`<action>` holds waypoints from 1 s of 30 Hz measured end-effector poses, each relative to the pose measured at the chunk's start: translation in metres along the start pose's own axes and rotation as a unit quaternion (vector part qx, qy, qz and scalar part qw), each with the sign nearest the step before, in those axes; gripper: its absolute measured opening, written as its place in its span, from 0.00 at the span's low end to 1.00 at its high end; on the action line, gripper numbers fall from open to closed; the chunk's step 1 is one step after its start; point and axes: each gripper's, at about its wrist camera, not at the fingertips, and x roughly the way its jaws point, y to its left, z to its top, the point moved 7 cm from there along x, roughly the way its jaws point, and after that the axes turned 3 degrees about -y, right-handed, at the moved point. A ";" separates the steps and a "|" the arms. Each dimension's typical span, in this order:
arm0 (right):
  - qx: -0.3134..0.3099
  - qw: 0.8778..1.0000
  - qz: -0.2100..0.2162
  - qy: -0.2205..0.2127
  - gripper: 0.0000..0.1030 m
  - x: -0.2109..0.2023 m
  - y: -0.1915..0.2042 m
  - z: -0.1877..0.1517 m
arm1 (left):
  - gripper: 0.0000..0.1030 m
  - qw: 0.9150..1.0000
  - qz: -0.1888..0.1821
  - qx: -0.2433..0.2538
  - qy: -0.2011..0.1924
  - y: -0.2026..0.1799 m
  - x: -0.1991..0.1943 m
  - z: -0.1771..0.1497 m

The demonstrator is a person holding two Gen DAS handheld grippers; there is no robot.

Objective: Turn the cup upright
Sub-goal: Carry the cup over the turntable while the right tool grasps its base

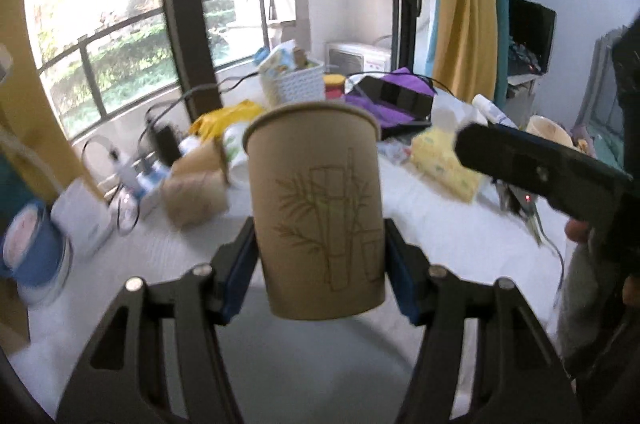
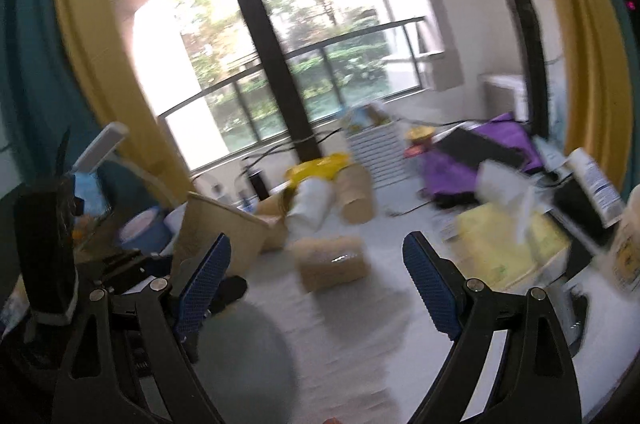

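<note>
Standing mouth-up between the blue pads of the left gripper [image 1: 322,268], the cup [image 1: 316,212] has its long axis close to vertical, leaning slightly so the rim tips toward the left of the left wrist view. The wide rolled rim is at the top and the narrower closed base is at the bottom. The base hangs above the white table [image 1: 152,264], with a round grey shadow on the surface directly beneath it.

Cup appearance:
- Material: tan paper with a rolled lip.
- Print: a line drawing of bamboo stalks and leaves on the wall facing the camera.
- Shape: a tapered wall; no dents are visible on the side shown.

Left gripper state: both pads press against the lower half of the cup wall, one on each side, so the jaws are closed on the cup.

Right gripper [image 2: 316,284] state: the jaws stand wide apart with nothing between the pads. In the left wrist view its black body enters from the right, level with the upper part of the cup and apart from it.

In the right wrist view the cup appears at the left, behind the left-hand pad, rim uppermost.

Surroundings: further tan paper cups [image 1: 196,191] lie on their sides on the table behind the held cup. A white slatted basket [image 1: 294,85] stands farther back, near the window.
</note>
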 end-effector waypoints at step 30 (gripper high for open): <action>-0.068 0.964 0.188 0.175 0.87 0.025 0.232 -0.116 | 0.59 0.985 0.045 -0.117 -0.122 0.088 -0.153 -0.161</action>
